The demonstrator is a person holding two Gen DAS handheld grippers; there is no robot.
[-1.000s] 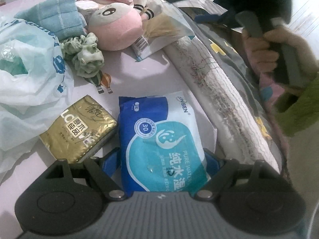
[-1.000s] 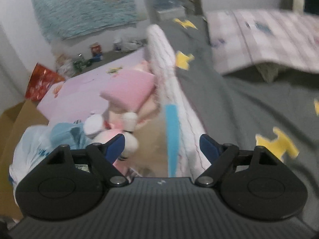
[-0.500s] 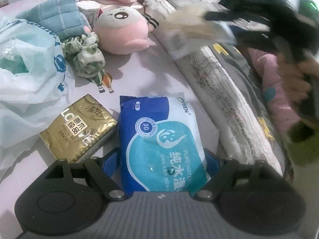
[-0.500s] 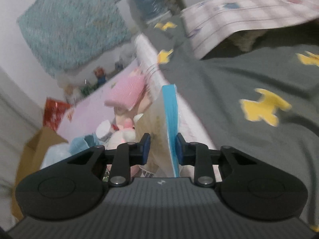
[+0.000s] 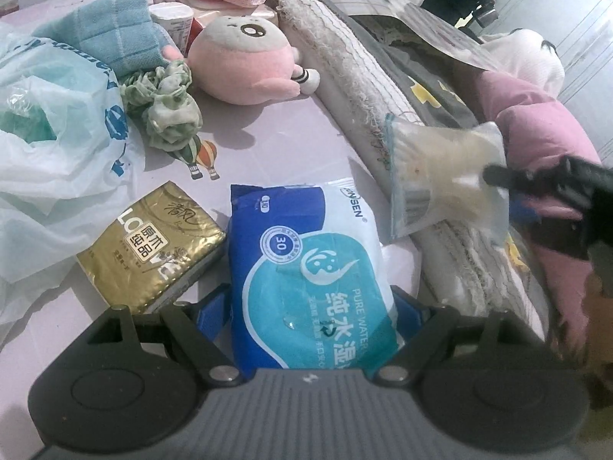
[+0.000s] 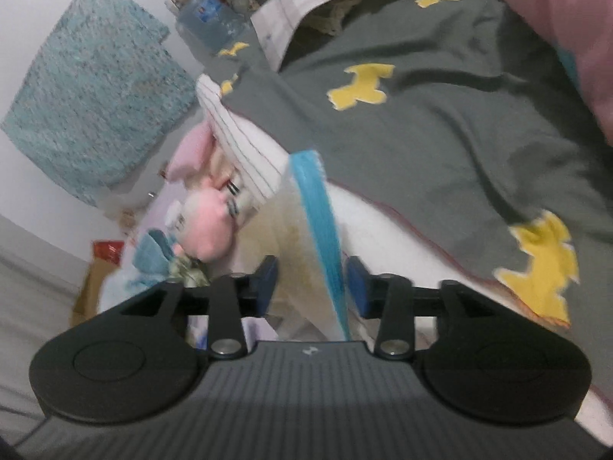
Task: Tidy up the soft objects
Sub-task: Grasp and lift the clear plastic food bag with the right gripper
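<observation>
Now carrying the clear pouch (image 6: 306,237) away from the pink plush toy (image 5: 245,65) and down beside the rolled blanket (image 5: 345,73), right gripper (image 6: 311,280) opening its jaws.

Spreading apart around the pouch with its blue strip, pads looking just off its sides, though blurred; seen from the left wrist view, hanging over the blanket near the pink sleeve (image 5: 536,130). Standing wide around the blue wipes pack (image 5: 306,268), left gripper (image 5: 310,306), pads beside the pack's edges, contact hard to tell. Lying just left of the wipes, gold tissue packet (image 5: 149,245); beyond it, green scrunchie (image 5: 168,111), blue towel (image 5: 115,34) and white plastic bag (image 5: 49,134).
</observation>
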